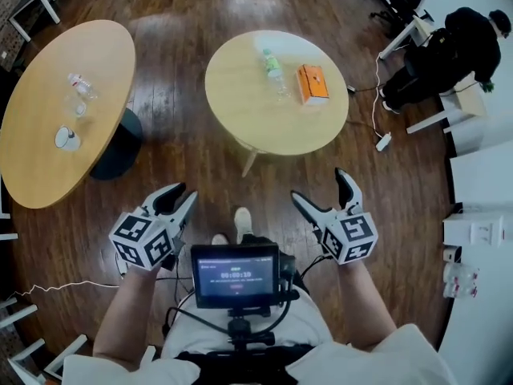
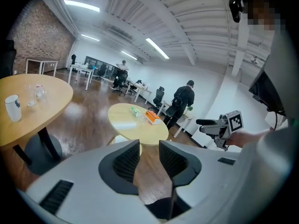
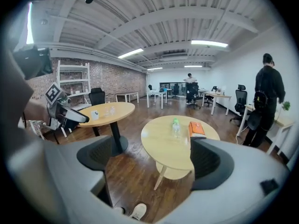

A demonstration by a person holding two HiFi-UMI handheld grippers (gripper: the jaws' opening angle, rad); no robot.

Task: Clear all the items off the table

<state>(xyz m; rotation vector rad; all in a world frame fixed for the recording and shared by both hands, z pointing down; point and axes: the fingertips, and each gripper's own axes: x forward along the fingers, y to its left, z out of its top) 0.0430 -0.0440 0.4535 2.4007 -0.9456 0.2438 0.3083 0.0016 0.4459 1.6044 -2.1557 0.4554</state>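
We hold the left gripper (image 1: 188, 191) narrowly parted, the right gripper (image 1: 319, 184) wide, both empty, before the round pale wooden table (image 1: 240, 99)

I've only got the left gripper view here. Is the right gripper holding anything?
Observer: No. The right gripper view shows the right gripper open, with nothing between its jaws.
Operator: Are both grippers over the round table?
Observer: No. In the head view the left gripper and the right one are over bare floor, short of the round table.
Operator: Anything on the floor near it?
Observer: A white plug block on a cable lies on the floor off the table's right side.
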